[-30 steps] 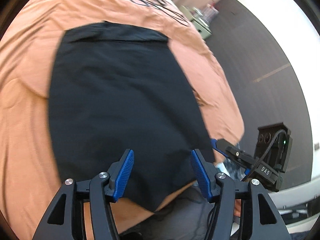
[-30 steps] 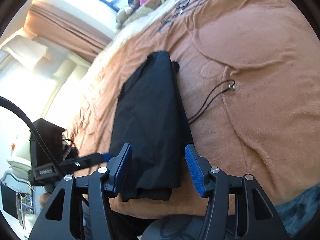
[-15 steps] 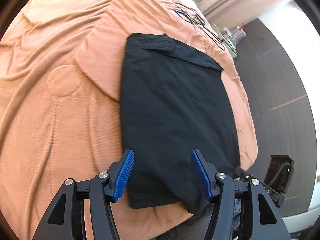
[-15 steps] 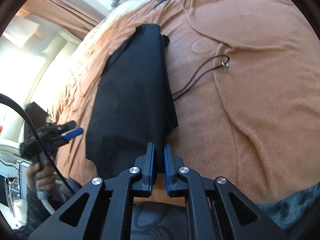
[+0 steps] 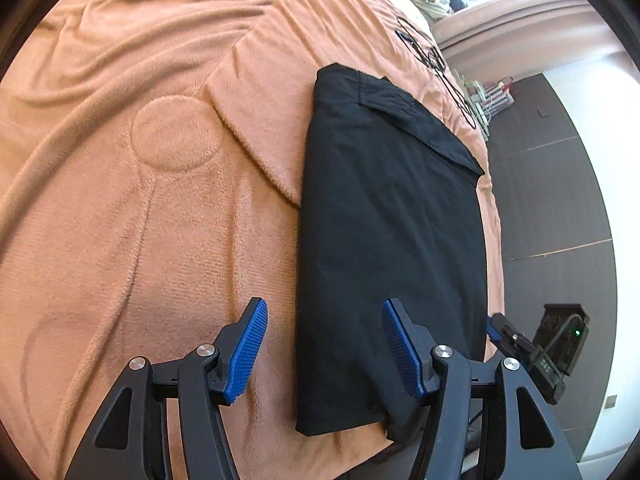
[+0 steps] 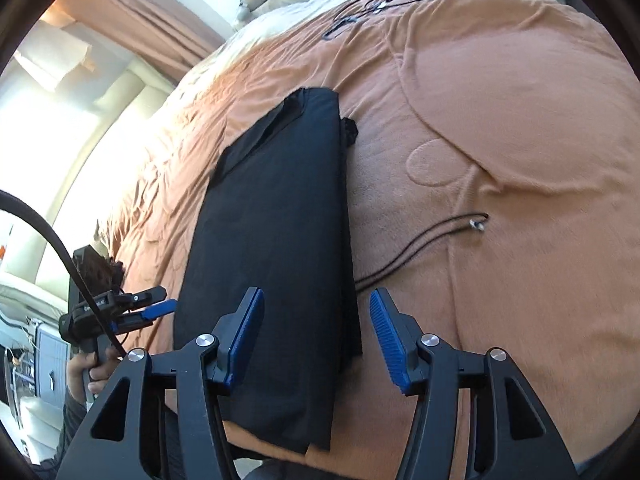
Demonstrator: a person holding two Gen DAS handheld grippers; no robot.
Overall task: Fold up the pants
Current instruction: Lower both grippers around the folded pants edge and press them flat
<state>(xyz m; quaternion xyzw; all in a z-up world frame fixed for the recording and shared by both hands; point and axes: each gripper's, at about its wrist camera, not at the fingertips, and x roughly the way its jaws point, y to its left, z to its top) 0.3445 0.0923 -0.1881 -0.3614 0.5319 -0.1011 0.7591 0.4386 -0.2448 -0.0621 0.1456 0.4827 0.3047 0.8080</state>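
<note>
One folded pair of black pants [image 5: 384, 240] lies under two spread grippers, left gripper [image 5: 324, 344] and right gripper [image 6: 316, 334], its jaws just reopened.

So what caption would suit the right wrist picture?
Open right hand-held gripper poised over folded black pants on an orange blanket.

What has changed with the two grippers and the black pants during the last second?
The right gripper pinched shut at the pants' near right edge half a second ago; its jaws have just been opening again and press nothing now. The left gripper slid leftward, from over the middle of the black pants to straddle their left edge. Unchanged: left jaws open, pants folded flat on the orange blanket.
</note>
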